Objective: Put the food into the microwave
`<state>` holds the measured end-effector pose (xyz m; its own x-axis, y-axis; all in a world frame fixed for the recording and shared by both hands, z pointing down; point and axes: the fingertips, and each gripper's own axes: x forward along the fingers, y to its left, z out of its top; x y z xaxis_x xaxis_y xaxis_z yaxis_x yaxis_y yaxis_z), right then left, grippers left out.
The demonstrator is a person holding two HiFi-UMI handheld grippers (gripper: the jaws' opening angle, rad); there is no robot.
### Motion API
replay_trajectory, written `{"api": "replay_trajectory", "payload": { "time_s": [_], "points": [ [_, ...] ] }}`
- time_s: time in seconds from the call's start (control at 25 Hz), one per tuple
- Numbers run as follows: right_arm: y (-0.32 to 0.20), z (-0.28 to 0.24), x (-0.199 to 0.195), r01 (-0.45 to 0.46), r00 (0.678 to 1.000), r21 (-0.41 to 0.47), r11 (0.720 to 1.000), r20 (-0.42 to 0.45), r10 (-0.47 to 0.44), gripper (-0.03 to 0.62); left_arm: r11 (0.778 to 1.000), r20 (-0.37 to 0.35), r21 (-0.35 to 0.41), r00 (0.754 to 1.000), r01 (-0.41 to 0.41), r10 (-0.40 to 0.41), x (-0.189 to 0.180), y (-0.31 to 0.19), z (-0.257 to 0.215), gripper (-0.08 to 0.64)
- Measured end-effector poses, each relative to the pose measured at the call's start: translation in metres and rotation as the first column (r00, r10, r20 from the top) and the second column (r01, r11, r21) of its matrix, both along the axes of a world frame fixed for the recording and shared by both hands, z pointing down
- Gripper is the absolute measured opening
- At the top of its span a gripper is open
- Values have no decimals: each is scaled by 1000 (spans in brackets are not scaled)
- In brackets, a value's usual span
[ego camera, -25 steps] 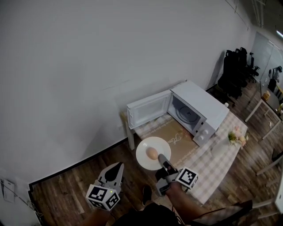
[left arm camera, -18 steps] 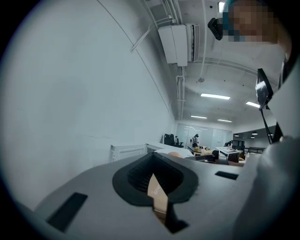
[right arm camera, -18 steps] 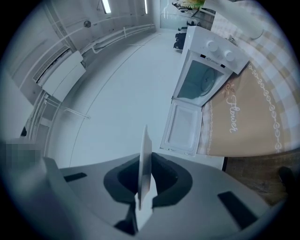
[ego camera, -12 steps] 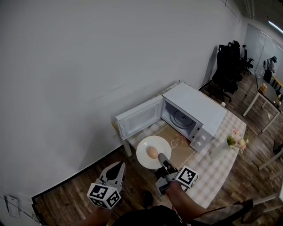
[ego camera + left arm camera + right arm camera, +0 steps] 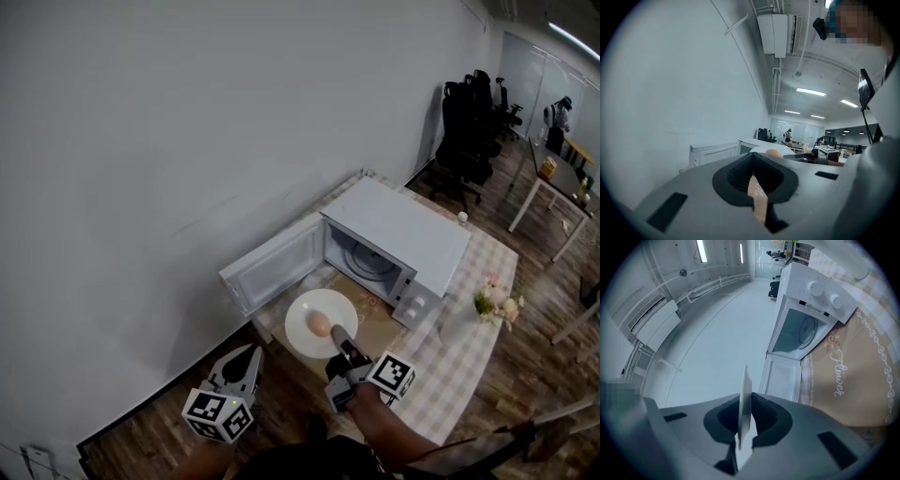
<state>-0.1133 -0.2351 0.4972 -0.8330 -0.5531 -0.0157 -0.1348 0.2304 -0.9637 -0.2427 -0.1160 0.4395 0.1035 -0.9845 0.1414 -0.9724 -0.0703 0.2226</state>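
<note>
A white plate point(image 5: 322, 323) carries a brown egg-shaped food point(image 5: 319, 324). My right gripper point(image 5: 339, 341) is shut on the plate's near rim and holds it level, in front of the white microwave point(image 5: 398, 239). The microwave door point(image 5: 272, 272) stands swung open to the left, showing the cavity point(image 5: 361, 258). In the right gripper view the plate point(image 5: 746, 399) stands edge-on between the jaws of my right gripper point(image 5: 746, 427). My left gripper point(image 5: 242, 366) hangs low at the left, shut and holding nothing. In the left gripper view the food point(image 5: 774, 153) shows beyond my left gripper point(image 5: 757, 187).
The microwave stands on a table with a checked cloth point(image 5: 469, 352) and a tan mat point(image 5: 382, 323). A small flower bunch point(image 5: 495, 305) sits to the microwave's right. Black chairs point(image 5: 469, 122) and another desk point(image 5: 553, 173) stand further back. A white wall runs on the left.
The view has closed in on the microwave, whose open door now lies just left of the plate. The plate stays held in the right gripper; the left gripper has hardly moved.
</note>
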Motion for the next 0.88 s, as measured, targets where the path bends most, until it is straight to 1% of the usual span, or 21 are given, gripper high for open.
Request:
{"api": "replay_trajectory", "payload": {
  "time_s": [0.08, 0.2, 0.36, 0.44, 0.56, 0.68, 0.76, 0.88],
  "points": [
    [-9, 1, 3, -6, 1000, -2, 1000, 6, 6, 28, 1000, 7, -3, 1000, -10, 10, 3, -13, 1, 8],
    [-22, 5, 6, -11, 1000, -10, 1000, -6, 11, 28, 1000, -2, -2, 1000, -24, 24, 5, -33, 1, 8],
    [-37, 11, 9, -15, 1000, -19, 1000, -18, 15, 28, 999, 3, -7, 999, -37, 37, 10, -57, 3, 8],
    [-43, 11, 9, -6, 1000, -13, 1000, -1, 6, 28, 999, 6, -13, 999, -33, 33, 10, -68, 6, 8],
    [-52, 17, 13, -11, 1000, -26, 1000, -11, 11, 28, 999, 21, -20, 999, -33, 34, 11, -81, 6, 8],
    [-61, 22, 16, -29, 999, -32, 999, -26, 28, 28, 998, 38, -26, 998, -52, 52, 13, -93, 6, 8],
    [-64, 26, 19, -43, 998, -43, 998, -49, 41, 28, 997, 31, -33, 997, -68, 69, 16, -99, 9, 8],
    [-72, 28, 19, -54, 998, -34, 998, -29, 53, 28, 995, 16, -38, 995, -95, 96, 20, -111, 13, 8]
  ]
}}
